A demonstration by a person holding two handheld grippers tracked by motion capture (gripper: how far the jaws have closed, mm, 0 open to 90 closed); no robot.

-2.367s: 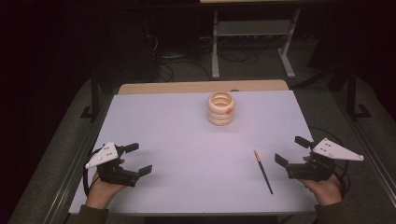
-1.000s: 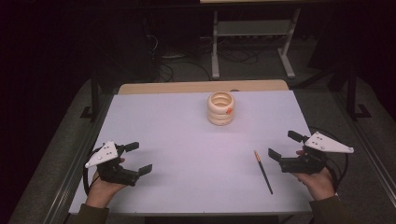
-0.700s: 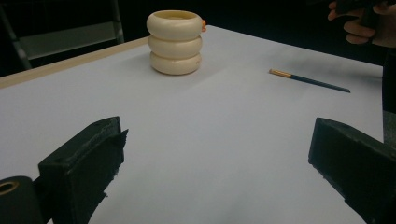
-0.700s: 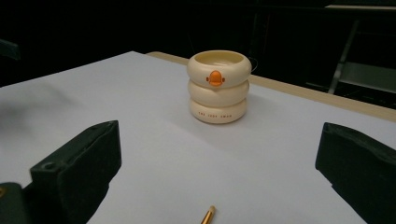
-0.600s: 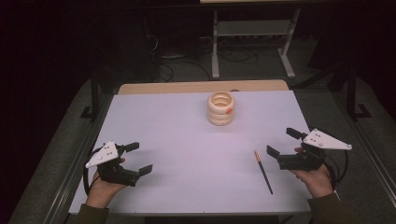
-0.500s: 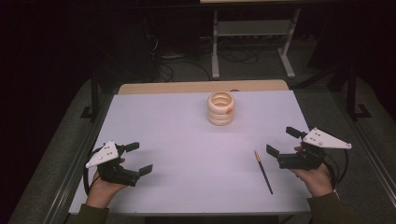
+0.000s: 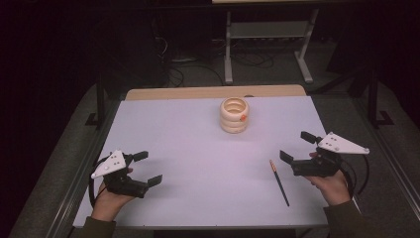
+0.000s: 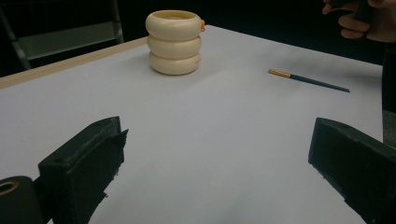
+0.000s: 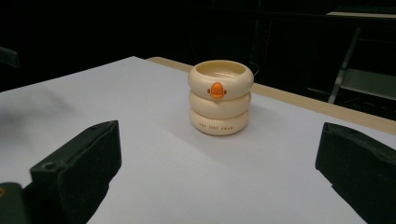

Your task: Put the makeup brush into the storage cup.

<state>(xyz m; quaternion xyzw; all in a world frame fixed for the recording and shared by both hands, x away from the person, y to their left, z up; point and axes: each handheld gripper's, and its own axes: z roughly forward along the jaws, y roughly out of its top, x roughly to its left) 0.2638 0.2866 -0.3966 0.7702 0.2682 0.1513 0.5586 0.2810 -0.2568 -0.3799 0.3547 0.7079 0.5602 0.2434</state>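
Note:
A cream cup (image 7: 234,115) shaped like three stacked rings, with a small orange mark, stands upright at the far middle of the white table (image 7: 188,144). A dark pencil (image 7: 279,182) with an orange end lies flat at the near right. My right gripper (image 7: 296,147) hovers open just right of the pencil and holds nothing. Its own view looks at the cup (image 9: 220,97) between the wide-apart jaws. At the near left my left gripper (image 7: 148,168) is open and empty. Its view takes in the cup (image 8: 173,42) and the pencil (image 8: 308,80) farther off.
A wooden strip (image 7: 213,92) runs along the table's far edge. Behind it on the dark floor stand a metal shelf frame (image 7: 270,34) and some cables (image 7: 188,69). The person's other hand (image 8: 362,21) shows at the top right of the left gripper view.
My right gripper has shifted left and a little forward, closer to the pencil, and stayed open. The left gripper, cup and pencil have not moved.

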